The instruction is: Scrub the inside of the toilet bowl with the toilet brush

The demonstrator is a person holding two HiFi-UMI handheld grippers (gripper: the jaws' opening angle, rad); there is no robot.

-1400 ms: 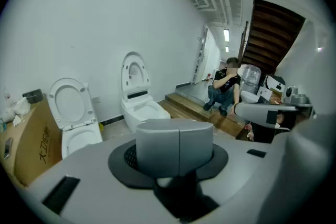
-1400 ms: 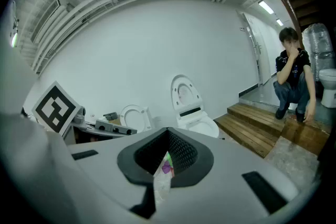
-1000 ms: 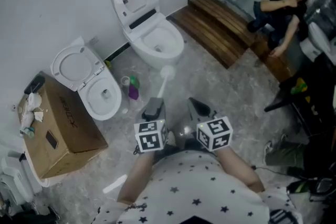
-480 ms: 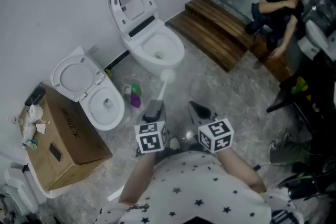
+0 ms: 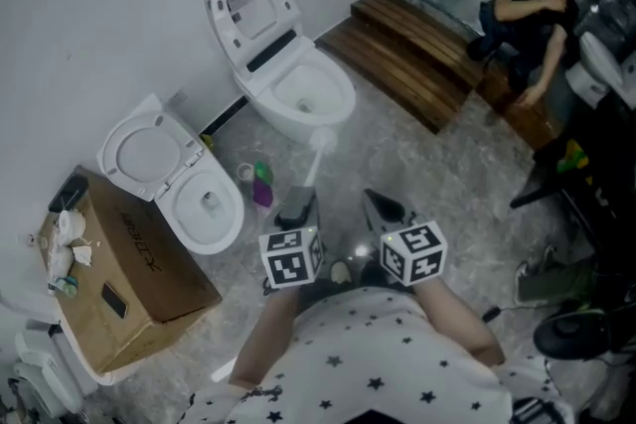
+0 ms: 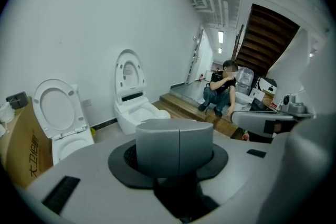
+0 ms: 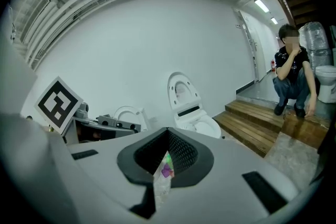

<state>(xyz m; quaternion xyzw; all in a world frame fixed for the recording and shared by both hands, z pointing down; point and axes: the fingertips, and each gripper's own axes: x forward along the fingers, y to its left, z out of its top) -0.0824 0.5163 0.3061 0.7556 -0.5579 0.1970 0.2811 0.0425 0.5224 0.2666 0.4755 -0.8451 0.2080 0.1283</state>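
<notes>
The white toilet (image 5: 303, 94) stands against the wall with its lid up and its bowl open; it also shows as the toilet (image 6: 134, 110) ahead and as the toilet (image 7: 195, 119). My left gripper (image 5: 298, 202) is shut on the handle of the white toilet brush (image 5: 318, 144). The brush head hangs just in front of the bowl's front rim, above the floor. In the left gripper view the left gripper (image 6: 175, 141) has its jaws pressed together, and they hide the brush. My right gripper (image 5: 382, 206) is shut and holds nothing; the right gripper (image 7: 165, 160) shows only a thin slit.
A second open toilet (image 5: 204, 204) stands left, beside a cardboard box (image 5: 144, 278) with small items on top. A purple and green bottle (image 5: 261, 186) sits on the floor between the toilets. Wooden steps (image 5: 417, 45) lie right, with a crouching person (image 5: 527, 5) and dark clutter beyond.
The view has drifted a little toward the toilet. Both grippers and the brush have kept their pose, and the brush head now sits slightly nearer the bowl's front rim.
</notes>
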